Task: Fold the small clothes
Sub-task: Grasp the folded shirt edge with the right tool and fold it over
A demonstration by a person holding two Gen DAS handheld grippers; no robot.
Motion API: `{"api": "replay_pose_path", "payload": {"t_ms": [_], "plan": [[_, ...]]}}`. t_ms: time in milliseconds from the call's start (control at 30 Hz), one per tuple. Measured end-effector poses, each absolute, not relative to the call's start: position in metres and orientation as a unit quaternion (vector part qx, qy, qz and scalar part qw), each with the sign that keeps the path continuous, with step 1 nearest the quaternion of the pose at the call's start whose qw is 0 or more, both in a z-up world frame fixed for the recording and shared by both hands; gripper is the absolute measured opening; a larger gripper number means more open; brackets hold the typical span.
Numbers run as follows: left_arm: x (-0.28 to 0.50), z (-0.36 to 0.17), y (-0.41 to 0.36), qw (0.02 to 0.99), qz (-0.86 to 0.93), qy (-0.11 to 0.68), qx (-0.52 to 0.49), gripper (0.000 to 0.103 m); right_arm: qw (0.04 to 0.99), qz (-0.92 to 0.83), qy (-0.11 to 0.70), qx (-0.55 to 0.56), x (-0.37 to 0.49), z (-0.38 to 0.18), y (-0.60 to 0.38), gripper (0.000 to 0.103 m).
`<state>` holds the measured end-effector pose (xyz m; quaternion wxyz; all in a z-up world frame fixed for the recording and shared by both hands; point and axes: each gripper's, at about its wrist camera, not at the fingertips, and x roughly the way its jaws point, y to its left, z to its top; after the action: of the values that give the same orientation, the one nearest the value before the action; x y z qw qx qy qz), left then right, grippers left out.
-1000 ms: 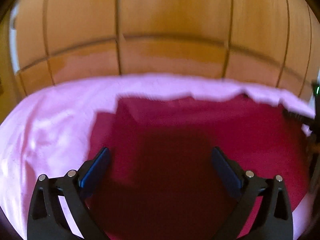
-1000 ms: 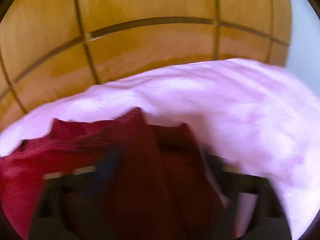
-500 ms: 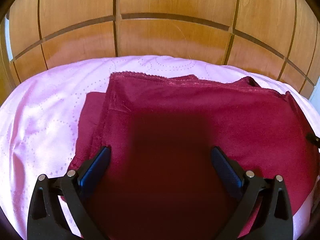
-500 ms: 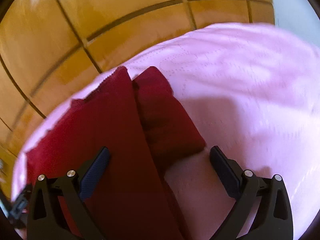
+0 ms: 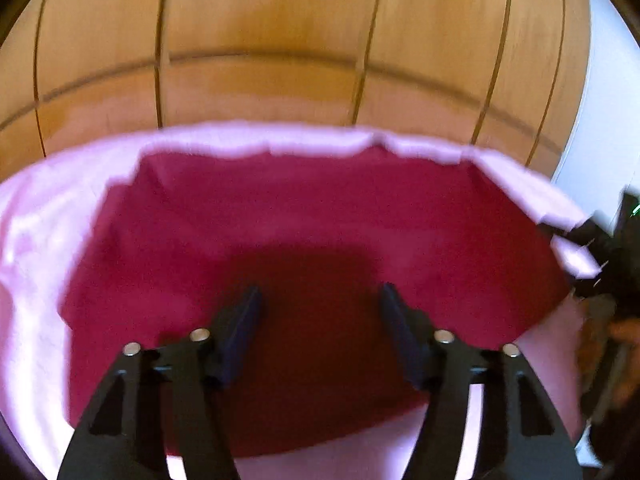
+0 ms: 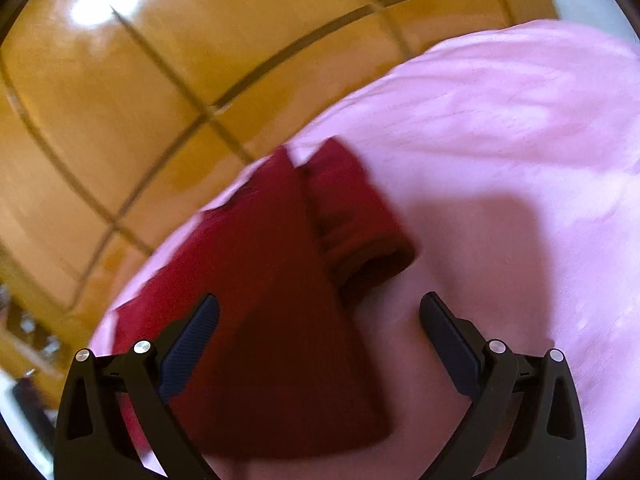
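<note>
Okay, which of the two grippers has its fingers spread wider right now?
The right gripper: its fingers stand wide apart over the red garment, near its sleeve. The left gripper is narrower, its jaws closing above the garment without pinching it.

Deep crimson garment (image 5: 304,216), plain and unpatterned, on a pale pink bedsheet (image 6: 500,128) with a faint sheen, honey-orange wooden panelling (image 5: 280,40) crossed by dark grooves, matte black left claw (image 5: 320,312) and right claw (image 6: 320,328), silver rivets

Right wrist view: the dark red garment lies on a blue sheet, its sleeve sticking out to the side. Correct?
Not quite. The sheet is pink, not blue, as the right wrist view shows. The dark red garment does lie on it, with its sleeve sticking out sideways.
</note>
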<state>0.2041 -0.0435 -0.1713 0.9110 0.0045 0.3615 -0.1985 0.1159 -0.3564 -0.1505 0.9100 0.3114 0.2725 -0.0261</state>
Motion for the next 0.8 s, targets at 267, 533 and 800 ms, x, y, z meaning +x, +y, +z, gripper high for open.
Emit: {"api": "replay_pose_path", "payload": {"t_ms": [267,533,800], "plan": [[0.201,-0.176,-0.049,0.910,-0.200,0.364,0.013,0.059,0.901,0.026,0.300,0.311,0.085,-0.149,-0.330,0.099],[0.203,-0.176,-0.045,0.906,-0.207,0.368,0.000,0.060,0.873,0.066,0.289,0.387,0.080,-0.153,-0.333,0.099],[0.205,-0.177,-0.046,0.904,-0.212,0.370,-0.002,0.063,0.876,0.038,0.250,0.411,0.121,-0.155,-0.347,0.099]]}}
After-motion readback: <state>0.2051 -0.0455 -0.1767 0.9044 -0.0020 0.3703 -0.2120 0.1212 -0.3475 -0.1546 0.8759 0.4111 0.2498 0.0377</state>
